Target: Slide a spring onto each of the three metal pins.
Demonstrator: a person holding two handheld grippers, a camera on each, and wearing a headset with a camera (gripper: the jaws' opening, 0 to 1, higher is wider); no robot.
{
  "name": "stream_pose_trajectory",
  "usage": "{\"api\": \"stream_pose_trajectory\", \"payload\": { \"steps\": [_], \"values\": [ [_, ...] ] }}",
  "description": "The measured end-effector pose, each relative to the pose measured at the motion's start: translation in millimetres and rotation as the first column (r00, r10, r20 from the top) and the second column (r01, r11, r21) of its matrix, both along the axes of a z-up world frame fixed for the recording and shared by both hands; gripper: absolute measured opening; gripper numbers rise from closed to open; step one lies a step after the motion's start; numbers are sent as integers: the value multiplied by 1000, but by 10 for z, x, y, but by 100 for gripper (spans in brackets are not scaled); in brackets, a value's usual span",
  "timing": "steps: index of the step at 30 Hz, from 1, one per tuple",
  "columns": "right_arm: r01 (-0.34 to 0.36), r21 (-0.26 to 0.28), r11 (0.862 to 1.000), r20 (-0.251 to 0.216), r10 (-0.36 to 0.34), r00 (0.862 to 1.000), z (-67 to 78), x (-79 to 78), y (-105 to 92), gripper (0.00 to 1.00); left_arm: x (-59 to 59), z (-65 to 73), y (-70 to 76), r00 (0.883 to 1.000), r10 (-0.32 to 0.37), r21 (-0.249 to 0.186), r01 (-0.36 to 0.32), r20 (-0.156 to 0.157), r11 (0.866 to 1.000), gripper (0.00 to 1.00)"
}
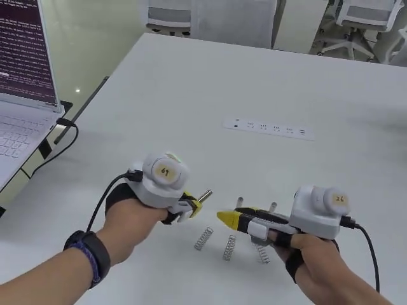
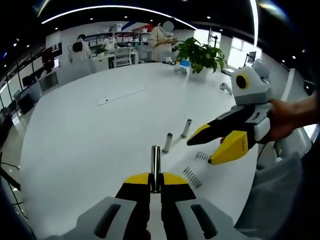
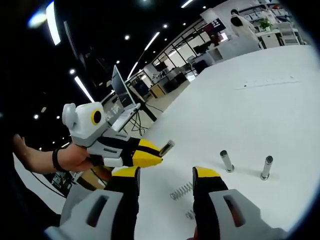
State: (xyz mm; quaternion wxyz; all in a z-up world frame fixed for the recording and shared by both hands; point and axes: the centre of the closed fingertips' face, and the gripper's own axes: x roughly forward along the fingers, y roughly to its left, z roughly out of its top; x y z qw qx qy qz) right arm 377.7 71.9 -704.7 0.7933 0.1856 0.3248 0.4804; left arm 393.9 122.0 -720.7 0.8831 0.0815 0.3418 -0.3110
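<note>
My left gripper is shut on a metal pin, which sticks out past its yellow tips. In the left gripper view the pin stands up between the closed jaws of the left gripper. My right gripper is open and empty, its tips pointing at the left one just above the table. Two more pins stand upright on the white table. Three springs lie flat in front of them. In the right gripper view, a spring lies between the jaws of the right gripper.
A laptop sits at the table's left edge, with a black cable trailing beside it. A white power strip lies farther back. Office chairs stand beyond the far edge. A potted plant is at the table's end.
</note>
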Motion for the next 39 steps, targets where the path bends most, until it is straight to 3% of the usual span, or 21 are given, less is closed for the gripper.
{"api": "stream_pose_trajectory", "payload": {
  "steps": [18, 39],
  "values": [
    [12, 23, 1000, -17, -12, 1000, 29, 53, 127, 30, -201, 106, -272, 998, -51, -25, 52, 29, 998, 0],
    [7, 43, 999, -23, -6, 1000, 83, 69, 194, 12, -232, 167, -313, 996, -71, -34, 72, 49, 997, 0]
  ]
}}
